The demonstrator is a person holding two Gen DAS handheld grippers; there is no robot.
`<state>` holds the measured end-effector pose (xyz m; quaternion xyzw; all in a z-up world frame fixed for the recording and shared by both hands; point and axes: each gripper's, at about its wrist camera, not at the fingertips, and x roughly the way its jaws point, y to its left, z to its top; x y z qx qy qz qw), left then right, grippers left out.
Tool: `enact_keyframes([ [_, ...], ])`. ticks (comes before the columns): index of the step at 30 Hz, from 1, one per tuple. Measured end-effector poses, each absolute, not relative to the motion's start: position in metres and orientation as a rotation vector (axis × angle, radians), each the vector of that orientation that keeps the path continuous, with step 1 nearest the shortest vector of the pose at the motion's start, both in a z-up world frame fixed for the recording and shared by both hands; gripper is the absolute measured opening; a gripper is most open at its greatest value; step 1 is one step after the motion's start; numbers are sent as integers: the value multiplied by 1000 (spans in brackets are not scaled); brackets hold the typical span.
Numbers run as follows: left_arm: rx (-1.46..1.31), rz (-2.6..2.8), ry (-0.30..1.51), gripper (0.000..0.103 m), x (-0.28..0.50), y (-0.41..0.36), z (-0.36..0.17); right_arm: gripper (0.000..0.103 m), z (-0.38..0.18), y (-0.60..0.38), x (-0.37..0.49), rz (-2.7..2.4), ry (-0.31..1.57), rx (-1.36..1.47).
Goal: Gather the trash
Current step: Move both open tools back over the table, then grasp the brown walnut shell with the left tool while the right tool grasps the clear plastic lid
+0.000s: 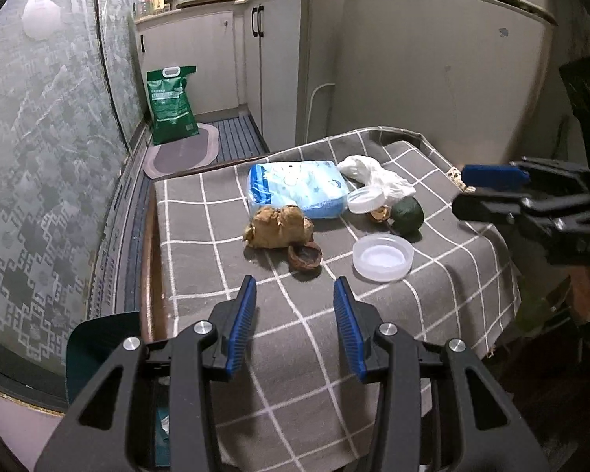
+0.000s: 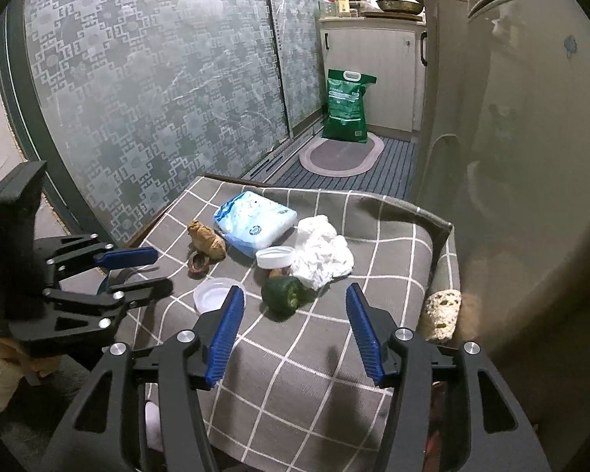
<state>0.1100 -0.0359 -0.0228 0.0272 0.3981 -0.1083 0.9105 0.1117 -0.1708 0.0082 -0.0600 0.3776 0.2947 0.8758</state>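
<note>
Two tongs, left tongs (image 1: pixel 295 295) and right tongs (image 2: pixel 293 306), parted, empty, green bag (image 1: pixel 172 104) print unreadable.

Dimly lit indoors, with cool, flat light from above and soft, short shadows under the items on the checked tablecloth (image 1: pixel 200 236). Brightest at the far kitchen counter (image 1: pixel 185 11), nearly blown out beside the window. Pale glare patches on the frosted patterned glass door (image 2: pixel 157 90). Heavy fisheye bending throughout, straight edges bowed, black vignette in every corner. Sharp at centre; slightly soft and smeared toward the rims, notably along the pale refrigerator (image 2: pixel 531 137) wall in the right wrist view.
</note>
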Motion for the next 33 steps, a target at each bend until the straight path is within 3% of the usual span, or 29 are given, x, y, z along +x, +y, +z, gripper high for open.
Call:
enact_keyframes([
  [13,35,-206,847,43,136,-46,-35,54,4,-162,98,737,857,-119],
  [23,52,-192,841,22,144,-52,-36,54,-10,-153,102,774,915,-77],
  [33,17,-203,835,22,135,-37,-29,54,-13,-137,109,776,928,-66],
])
